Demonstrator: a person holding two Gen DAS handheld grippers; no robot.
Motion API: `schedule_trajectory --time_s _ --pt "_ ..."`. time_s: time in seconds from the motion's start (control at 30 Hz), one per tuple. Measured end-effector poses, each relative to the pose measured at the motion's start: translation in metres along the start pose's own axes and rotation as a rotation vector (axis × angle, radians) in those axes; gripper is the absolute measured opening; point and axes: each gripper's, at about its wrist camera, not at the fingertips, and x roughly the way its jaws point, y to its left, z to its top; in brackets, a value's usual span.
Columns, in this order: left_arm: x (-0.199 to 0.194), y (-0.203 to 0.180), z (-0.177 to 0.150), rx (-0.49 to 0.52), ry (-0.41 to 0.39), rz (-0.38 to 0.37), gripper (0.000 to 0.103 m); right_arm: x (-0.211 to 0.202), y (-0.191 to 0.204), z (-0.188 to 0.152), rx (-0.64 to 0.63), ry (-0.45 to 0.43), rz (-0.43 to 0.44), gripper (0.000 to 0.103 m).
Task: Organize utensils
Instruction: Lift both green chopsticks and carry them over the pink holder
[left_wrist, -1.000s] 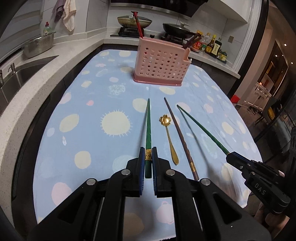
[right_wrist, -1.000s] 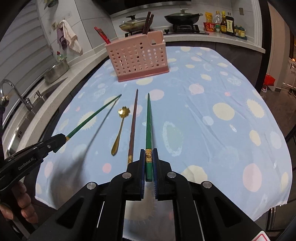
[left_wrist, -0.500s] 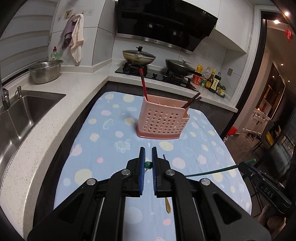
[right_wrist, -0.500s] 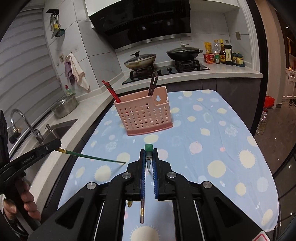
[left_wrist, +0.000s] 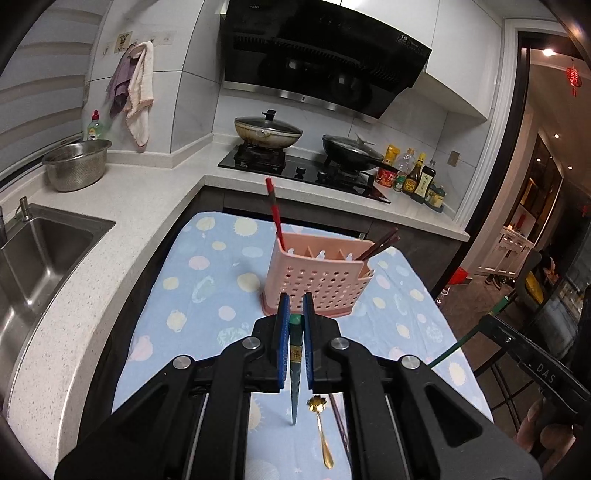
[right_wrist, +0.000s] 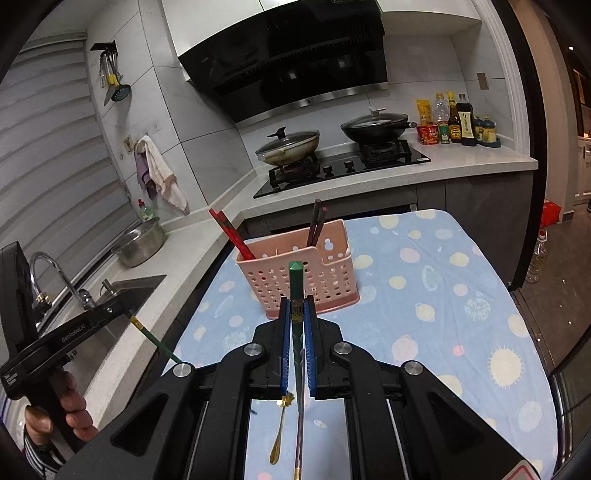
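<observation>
Both green chopsticks have come up off the cloth since a second ago, when they lay flat among the other utensils, and now hang point-down, one in each claw. The left gripper (left_wrist: 294, 314) is clamped tight on its green chopstick (left_wrist: 294, 384) near the gilt band, the slim tip dangling just above the cloth; the right gripper (right_wrist: 296, 314) is pinched the same way on the other green chopstick (right_wrist: 296, 284), whose blunt square top pokes up above the pads. So the lift looks done and the carry to the holder is in hand — next, I'd say, each stick must be brought over the pink utensil holder (left_wrist: 319, 280) and lowered, kept upright, into one of its narrow slots. That holder is perforated plastic, divided into compartments, with red chopsticks (left_wrist: 274, 212) at one end and dark brown ones (left_wrist: 380, 245) at the other. Left lying on the soft, dotted blue tablecloth (left_wrist: 207, 295) are a gold spoon (left_wrist: 320, 428) with a flower-shaped bowl and a brown chopstick (left_wrist: 340, 424) just beside it.
</observation>
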Motion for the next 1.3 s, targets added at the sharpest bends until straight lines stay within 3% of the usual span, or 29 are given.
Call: schedule_trajectory --time_s 0.43,0.77,1.0,1.3 --pt "0.009 -0.026 0.08 0.076 -0.137 -0.054 0.007 0.033 0.008 0.088 0.034 -0.105 0.091 0.008" --pt "0.019 -0.047 0.155 0.108 -0.305 -0.073 0.007 0.064 0.012 0.154 0.027 -0.206 0.083 0.008" --pt "0.054 -0.046 0.177 0.11 -0.34 -0.045 0.005 0.104 -0.002 0.16 0.054 -0.165 0.069 0.008" --pt "0.1 -0.033 0.172 0.102 -0.271 -0.011 0.004 0.15 -0.013 0.144 0.066 -0.071 0.046 0.008"
